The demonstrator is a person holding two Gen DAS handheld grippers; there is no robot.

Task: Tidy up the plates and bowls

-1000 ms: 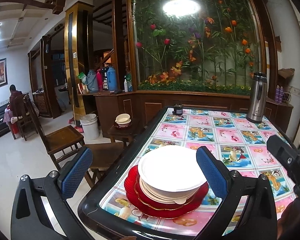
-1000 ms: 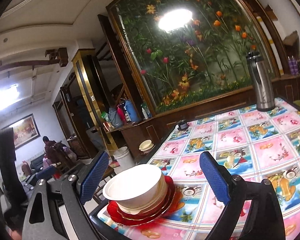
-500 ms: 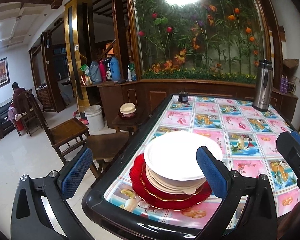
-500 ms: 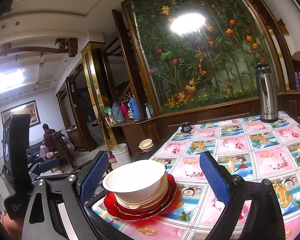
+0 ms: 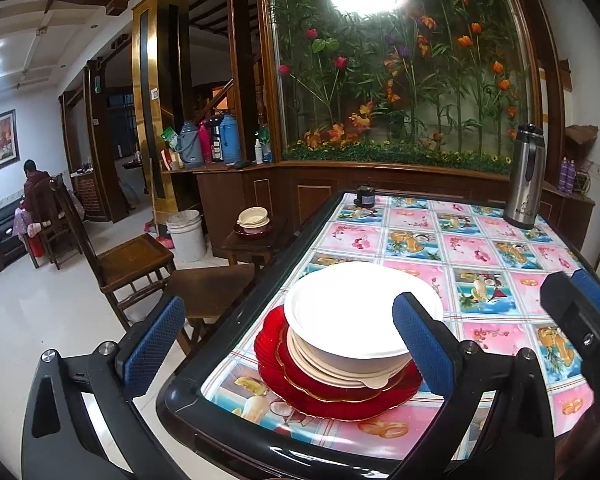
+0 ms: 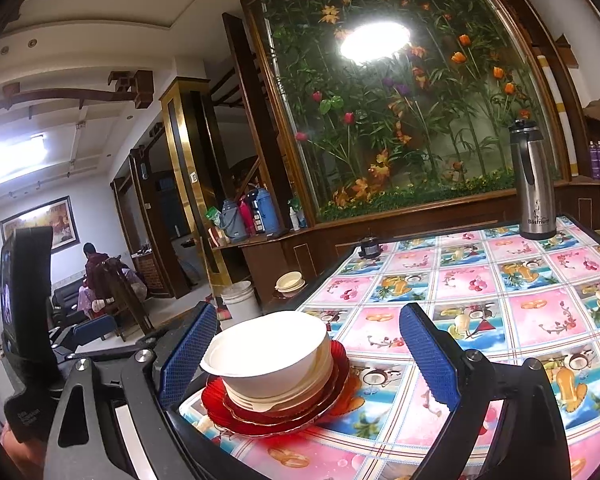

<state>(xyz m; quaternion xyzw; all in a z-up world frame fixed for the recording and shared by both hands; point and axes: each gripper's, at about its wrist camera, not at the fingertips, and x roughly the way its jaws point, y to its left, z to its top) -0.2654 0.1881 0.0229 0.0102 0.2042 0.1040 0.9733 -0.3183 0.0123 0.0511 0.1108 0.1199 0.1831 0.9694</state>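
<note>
Where both wide-spread grippers frame it, white bowl [image 5: 362,312] atop red plates [image 5: 336,396], untouched, at table [image 5: 480,248] corner.

Both grippers nearer the dish stack [image 5: 340,344]

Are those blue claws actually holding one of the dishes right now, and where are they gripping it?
Nothing is held. The left gripper and right gripper are both open, and the white bowl sits free on the stacked plates.
</note>
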